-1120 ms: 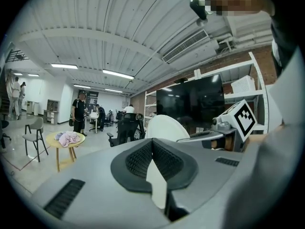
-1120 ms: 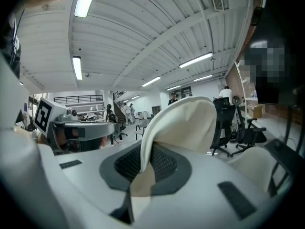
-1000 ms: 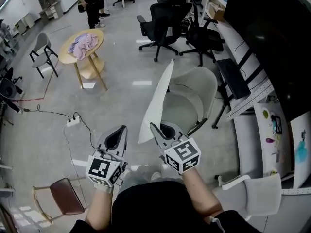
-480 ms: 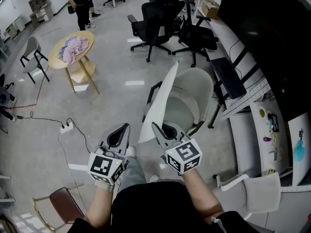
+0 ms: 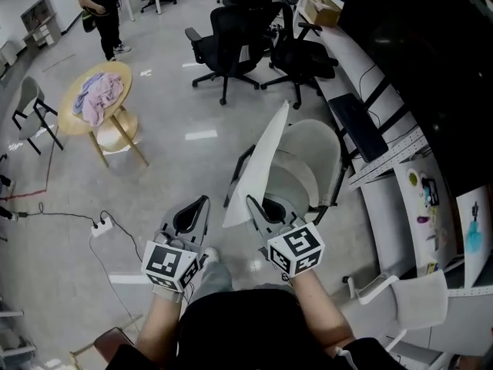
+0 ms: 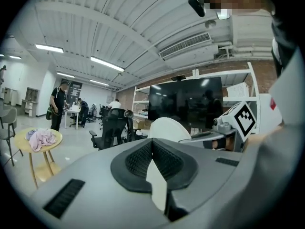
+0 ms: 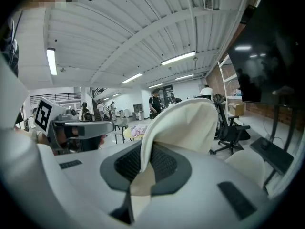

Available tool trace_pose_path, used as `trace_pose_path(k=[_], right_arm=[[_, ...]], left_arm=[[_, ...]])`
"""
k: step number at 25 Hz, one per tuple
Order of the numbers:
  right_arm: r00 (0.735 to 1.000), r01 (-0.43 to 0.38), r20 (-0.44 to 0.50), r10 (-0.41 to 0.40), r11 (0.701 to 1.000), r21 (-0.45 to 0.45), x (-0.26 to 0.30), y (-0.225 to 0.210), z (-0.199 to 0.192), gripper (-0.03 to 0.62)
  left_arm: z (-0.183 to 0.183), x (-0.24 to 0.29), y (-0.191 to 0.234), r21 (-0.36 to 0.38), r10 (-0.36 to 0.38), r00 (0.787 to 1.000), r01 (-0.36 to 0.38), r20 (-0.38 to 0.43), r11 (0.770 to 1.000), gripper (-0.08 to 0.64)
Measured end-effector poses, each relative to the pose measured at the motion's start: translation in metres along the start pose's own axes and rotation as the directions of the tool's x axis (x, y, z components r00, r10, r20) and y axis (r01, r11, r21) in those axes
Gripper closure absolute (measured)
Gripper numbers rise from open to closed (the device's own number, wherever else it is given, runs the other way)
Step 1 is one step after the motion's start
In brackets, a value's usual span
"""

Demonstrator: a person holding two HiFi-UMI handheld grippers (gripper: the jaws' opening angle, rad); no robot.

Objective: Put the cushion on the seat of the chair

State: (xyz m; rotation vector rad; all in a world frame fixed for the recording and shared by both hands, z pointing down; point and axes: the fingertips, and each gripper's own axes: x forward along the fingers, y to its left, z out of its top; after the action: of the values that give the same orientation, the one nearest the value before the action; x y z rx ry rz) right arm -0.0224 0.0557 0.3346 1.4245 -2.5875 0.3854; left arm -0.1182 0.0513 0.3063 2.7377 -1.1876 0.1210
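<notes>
The cushion point(image 5: 262, 160) is a flat cream-white pad, seen edge-on and standing upright. My right gripper point(image 5: 255, 206) is shut on its lower edge; in the right gripper view the cushion point(image 7: 190, 123) rises from between the pads point(image 7: 162, 163). The white shell chair point(image 5: 317, 146) stands just beyond it, its seat partly hidden by the cushion. My left gripper point(image 5: 192, 216) is level with the right one, to its left and apart from the cushion. Its pads point(image 6: 138, 159) meet with nothing held. The chair back point(image 6: 167, 127) shows ahead in the left gripper view.
Black office chairs point(image 5: 223, 33) stand behind the white chair. A round wooden table point(image 5: 73, 118) with a pink cloth is at far left, a grey chair point(image 5: 27, 102) beside it. A power strip point(image 5: 100, 224) and cable lie on the floor. A black bench point(image 5: 362, 126) and shelving line the right.
Both grippers and my view have moved forward across the floor, so the white chair is closer. The cushion stays upright in the right gripper. The left gripper stays shut.
</notes>
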Motion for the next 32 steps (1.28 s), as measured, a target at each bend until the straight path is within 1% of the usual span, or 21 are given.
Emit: trace_pose_path(k=[6, 11, 17, 20, 26, 32], right_arm=[[0.998, 0.061, -0.002, -0.061, 0.998, 0.004, 0.051, -0.006, 0.018, 0.552], [0.995, 0.101, 0.004, -0.101, 0.995, 0.008, 0.080, -0.007, 0.029, 0.552], [0.992, 0.124, 0.003, -0.124, 0.992, 0.016, 0.100, -0.006, 0.034, 0.552], [0.991, 0.133, -0.013, -0.132, 0.991, 0.028, 0.105, -0.009, 0.028, 0.552], [0.989, 0.147, -0.042, -0.144, 0.986, 0.082, 0.105, -0.019, 0.016, 0.552], [0.986, 0.153, -0.091, -0.143, 0.981, 0.117, 0.102, -0.035, -0.009, 0.552]], left_arm=[[0.015, 0.026, 0.050, -0.001, -0.074, 0.997, 0.074, 0.007, 0.997, 0.548], [0.019, 0.039, 0.078, -0.002, -0.134, 0.991, 0.134, 0.003, 0.991, 0.548], [0.018, 0.044, 0.101, -0.011, -0.160, 0.987, 0.160, -0.002, 0.987, 0.548], [0.015, 0.045, 0.105, -0.020, -0.170, 0.985, 0.170, -0.008, 0.985, 0.548], [0.005, 0.052, 0.101, -0.032, -0.193, 0.980, 0.192, -0.039, 0.981, 0.548], [-0.012, 0.067, 0.093, -0.045, -0.210, 0.974, 0.206, -0.085, 0.977, 0.548]])
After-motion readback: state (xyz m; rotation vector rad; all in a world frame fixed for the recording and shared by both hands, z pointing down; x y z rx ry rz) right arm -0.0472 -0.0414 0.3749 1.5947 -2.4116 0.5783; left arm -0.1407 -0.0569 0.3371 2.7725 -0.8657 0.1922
